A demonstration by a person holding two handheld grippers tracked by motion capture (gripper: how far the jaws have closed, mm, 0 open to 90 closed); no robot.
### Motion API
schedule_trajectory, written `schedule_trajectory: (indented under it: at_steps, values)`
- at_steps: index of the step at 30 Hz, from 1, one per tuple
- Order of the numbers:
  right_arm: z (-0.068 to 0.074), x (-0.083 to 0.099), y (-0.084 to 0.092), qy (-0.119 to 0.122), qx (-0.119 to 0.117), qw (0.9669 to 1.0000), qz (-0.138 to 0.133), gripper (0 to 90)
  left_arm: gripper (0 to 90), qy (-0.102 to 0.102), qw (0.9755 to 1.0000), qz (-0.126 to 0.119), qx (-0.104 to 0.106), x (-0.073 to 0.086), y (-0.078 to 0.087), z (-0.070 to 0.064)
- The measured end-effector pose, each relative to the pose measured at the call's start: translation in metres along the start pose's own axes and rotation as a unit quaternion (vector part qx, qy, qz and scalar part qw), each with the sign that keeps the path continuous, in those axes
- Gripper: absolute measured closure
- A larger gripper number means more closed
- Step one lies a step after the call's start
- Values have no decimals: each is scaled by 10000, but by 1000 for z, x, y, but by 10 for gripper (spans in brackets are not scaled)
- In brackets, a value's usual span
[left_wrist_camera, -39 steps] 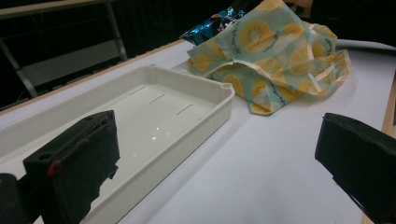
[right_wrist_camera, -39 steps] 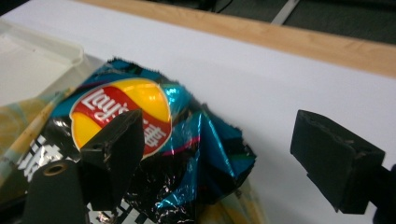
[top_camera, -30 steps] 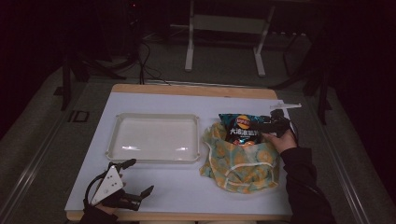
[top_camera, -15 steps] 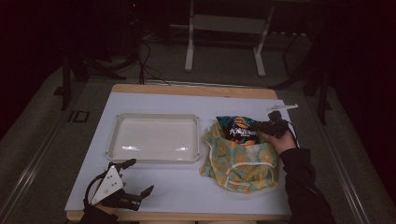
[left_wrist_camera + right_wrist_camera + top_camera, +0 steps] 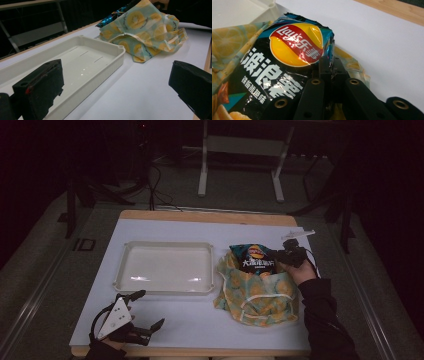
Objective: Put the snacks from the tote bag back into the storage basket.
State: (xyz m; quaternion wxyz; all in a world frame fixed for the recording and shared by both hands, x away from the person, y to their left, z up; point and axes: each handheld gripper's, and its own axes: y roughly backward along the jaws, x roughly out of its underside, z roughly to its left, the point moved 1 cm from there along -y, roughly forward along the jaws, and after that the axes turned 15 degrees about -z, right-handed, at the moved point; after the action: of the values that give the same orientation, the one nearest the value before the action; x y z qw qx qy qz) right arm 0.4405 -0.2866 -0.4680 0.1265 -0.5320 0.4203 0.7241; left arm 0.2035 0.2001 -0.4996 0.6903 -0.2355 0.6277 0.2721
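From the high view, the chip bag (image 5: 255,261) is seen half out of the fruit-print cloth bag (image 5: 256,292), over toward the right edge of the desk (image 5: 200,325). The right tongs (image 5: 281,256) are clamped on the chip bag's right side, near the top. The white tray (image 5: 166,268) sits just left of the cloth bag, nothing in it. The left tongs (image 5: 145,311) are parked near the front-left corner of the desk, spread wide, nothing held.

In the left gripper view, both jaws are seen well apart with bare desk between them. The tray's rim (image 5: 120,51) is close by on the left, and the cloth bag (image 5: 147,30) lies beyond it with a corner of the chip bag (image 5: 111,18) poking out of it at the back.

In the right gripper view, the jaws are pressed together on the crinkled edge of the chip bag (image 5: 287,62), so a pinch is confirmed. The cloth bag (image 5: 229,40) is still wrapped around its lower part.

Progress-wise, probably about halfway: grip is made, bag is partly drawn out. Left to do, as a guess: it gets pulled fully clear and likely set in the tray, which is still empty.
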Motion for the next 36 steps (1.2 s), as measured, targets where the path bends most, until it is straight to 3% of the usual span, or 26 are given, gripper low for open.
schedule_trajectory:
  at_steps: [26, 36]
  values:
    - [29, -37, 35, 260, -156, 9971, -693, 900, 3, -5, 10000, 9, 8, 0, 0, 0]
    - [38, -55, 47, 448, -29, 9953, -860, 900, 2, 3, 10000, 3, -27, 0, 0, 1]
